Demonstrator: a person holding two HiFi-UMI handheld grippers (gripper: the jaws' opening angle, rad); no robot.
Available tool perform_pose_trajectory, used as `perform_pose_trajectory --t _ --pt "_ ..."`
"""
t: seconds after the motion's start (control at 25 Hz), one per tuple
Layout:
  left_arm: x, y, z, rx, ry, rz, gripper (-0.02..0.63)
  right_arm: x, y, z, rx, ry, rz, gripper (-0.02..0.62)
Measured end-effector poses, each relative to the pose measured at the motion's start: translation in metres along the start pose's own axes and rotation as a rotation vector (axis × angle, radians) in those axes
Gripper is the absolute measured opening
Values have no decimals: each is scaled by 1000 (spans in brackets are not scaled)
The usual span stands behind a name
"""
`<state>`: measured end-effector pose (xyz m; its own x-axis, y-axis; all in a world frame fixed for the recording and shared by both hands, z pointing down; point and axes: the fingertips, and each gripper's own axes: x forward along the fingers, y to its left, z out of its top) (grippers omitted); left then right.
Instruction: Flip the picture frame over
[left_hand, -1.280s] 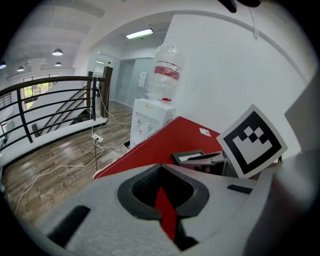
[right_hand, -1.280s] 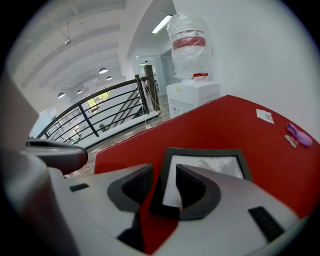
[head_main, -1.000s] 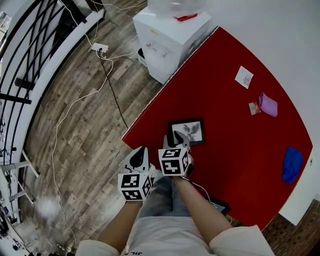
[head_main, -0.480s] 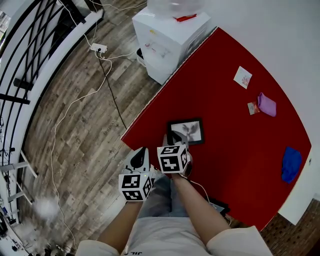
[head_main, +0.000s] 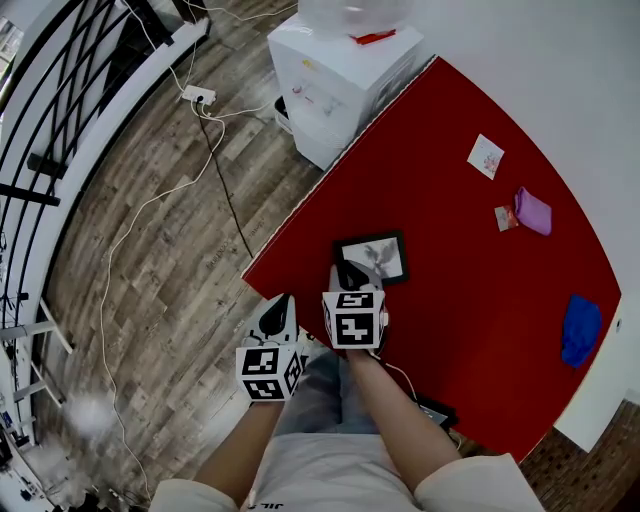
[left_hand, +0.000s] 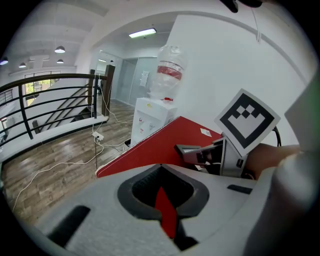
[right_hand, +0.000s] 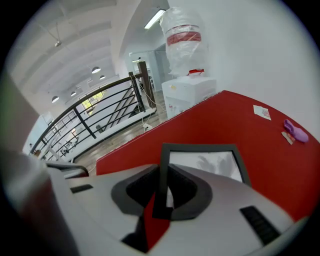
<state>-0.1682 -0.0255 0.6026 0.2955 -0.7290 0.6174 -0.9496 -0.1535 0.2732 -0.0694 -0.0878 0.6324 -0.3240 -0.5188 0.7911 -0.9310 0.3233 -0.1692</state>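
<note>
The black picture frame (head_main: 372, 259) lies picture side up near the red table's (head_main: 470, 250) left corner; in the right gripper view the frame (right_hand: 200, 162) fills the middle. My right gripper (head_main: 350, 272) reaches down to its near-left edge. Its jaws are closing, and the frame's left border stands between the pads (right_hand: 162, 192), which hug it on both sides. My left gripper (head_main: 278, 312) hangs off the table's corner above the floor, shut with nothing in it (left_hand: 161, 200), just left of the right one.
A white water dispenser (head_main: 335, 70) stands against the table's far-left edge. A white card (head_main: 487, 156), a purple object (head_main: 533, 211) and a blue cloth (head_main: 582, 330) lie on the table's right side. A power strip (head_main: 198, 95) and cables cross the wooden floor.
The right gripper's jaws have narrowed around the frame's near-left edge and its marker cube has rolled slightly. The left gripper has stayed where it was.
</note>
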Motion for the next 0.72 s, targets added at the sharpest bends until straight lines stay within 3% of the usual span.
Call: perform_pose_trajectory --t 0.52,0.72 --pt "2 -16 9 9 -14 -24 5 -34 3 34 239 -70 205 63" --pt "2 -20 9 10 -9 -27 6 -50 15 51 336 -112 345 63"
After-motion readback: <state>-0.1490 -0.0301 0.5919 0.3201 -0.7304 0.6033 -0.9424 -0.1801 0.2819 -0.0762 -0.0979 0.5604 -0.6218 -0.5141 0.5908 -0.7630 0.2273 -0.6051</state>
